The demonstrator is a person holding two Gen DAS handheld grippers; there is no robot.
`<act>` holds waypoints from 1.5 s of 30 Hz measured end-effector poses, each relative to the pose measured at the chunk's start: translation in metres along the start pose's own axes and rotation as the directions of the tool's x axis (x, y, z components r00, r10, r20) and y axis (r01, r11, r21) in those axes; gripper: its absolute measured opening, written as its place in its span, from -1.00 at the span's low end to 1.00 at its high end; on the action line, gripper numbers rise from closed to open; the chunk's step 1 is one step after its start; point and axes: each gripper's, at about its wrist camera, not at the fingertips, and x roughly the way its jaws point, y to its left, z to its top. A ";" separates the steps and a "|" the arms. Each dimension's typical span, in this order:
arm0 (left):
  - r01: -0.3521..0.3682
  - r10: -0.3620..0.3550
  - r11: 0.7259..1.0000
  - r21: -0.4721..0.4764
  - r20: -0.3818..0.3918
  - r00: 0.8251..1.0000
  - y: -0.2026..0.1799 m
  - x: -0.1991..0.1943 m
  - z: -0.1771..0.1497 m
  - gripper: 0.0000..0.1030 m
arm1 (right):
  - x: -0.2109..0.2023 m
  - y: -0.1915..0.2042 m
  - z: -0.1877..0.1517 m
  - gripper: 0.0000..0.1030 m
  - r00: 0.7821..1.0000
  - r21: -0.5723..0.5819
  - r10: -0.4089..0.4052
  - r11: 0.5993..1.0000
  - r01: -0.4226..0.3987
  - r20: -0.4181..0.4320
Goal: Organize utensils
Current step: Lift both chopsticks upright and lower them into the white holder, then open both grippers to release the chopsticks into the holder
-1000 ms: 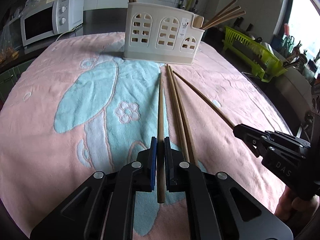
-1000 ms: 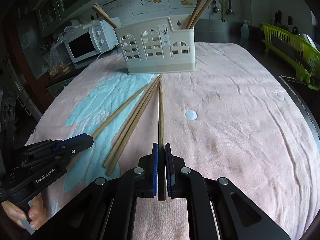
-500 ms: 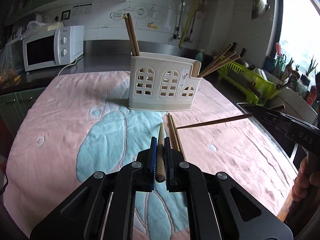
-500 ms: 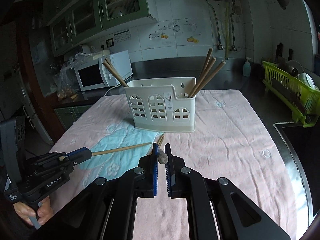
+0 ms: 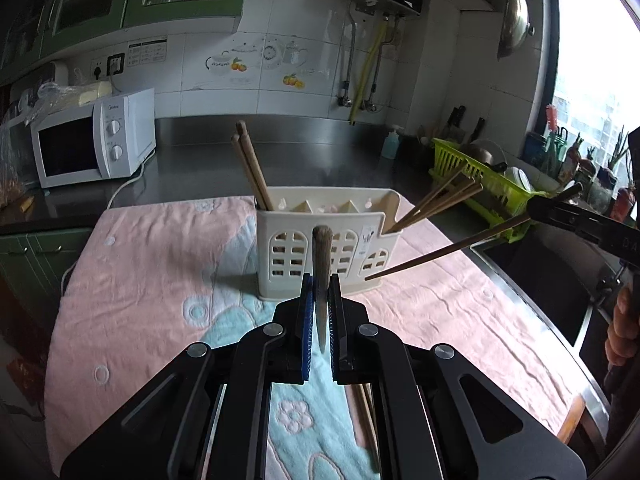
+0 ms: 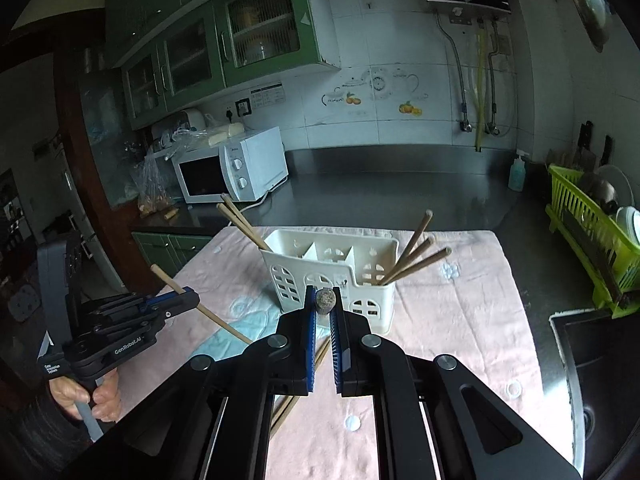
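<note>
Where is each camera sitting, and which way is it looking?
Left wrist: sits on the left gripper, looking forward and down along its chopstick at the holder; the other hand shows at right.
Right wrist: sits on the right gripper, facing the holder; the left gripper and a hand show at left.
Shared: holder, pink towel, microwave.

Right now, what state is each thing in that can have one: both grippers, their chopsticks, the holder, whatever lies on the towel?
Left gripper: shut on a chopstick, lifted off the towel.
Right gripper: shut on a second chopstick, also lifted.
Utensil holder: upright on the towel; chopsticks in both end compartments, middle ones look empty.
Two loose chopsticks: lying flat on the towel.
Microwave: door closed.
</note>
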 end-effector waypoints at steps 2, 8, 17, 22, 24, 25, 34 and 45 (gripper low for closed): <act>0.004 -0.004 1.000 0.010 0.015 1.000 -0.001 -0.002 0.015 -0.90 | -0.004 -0.001 0.014 -0.87 1.000 -0.029 -0.002 1.000 0.002 -0.008; 0.002 -0.008 0.999 0.049 0.106 0.994 -0.012 -0.020 0.059 -0.90 | -0.020 -0.010 0.055 -0.87 1.000 -0.085 -0.013 0.996 0.013 0.002; -0.050 0.042 0.998 0.029 0.244 0.969 -0.013 -0.026 0.132 -0.90 | 0.014 -0.027 0.088 -0.87 0.993 -0.114 -0.085 0.991 0.076 -0.079; -0.104 0.098 0.995 0.013 0.234 0.967 -0.008 0.001 0.150 -0.90 | 0.045 -0.034 0.089 -0.87 0.986 -0.113 -0.086 0.991 0.071 -0.139; -0.109 0.106 0.994 0.000 0.213 0.971 -0.003 0.016 0.151 -0.90 | 0.053 -0.036 0.088 -0.87 0.985 -0.105 -0.081 0.992 0.066 -0.151; -0.114 0.112 0.994 -0.004 0.211 0.971 0.000 0.020 0.151 -0.90 | 0.057 -0.037 0.087 -0.87 0.985 -0.102 -0.084 0.992 0.070 -0.148; -0.104 0.108 0.994 -0.036 0.132 0.985 0.015 0.060 0.141 -0.89 | 0.086 -0.043 0.076 -0.87 0.977 -0.091 -0.075 0.994 0.058 -0.198; -0.098 0.102 0.995 -0.036 0.137 0.985 0.016 0.054 0.134 -0.32 | 0.080 -0.041 0.077 -0.59 0.985 -0.073 -0.097 0.994 0.087 -0.146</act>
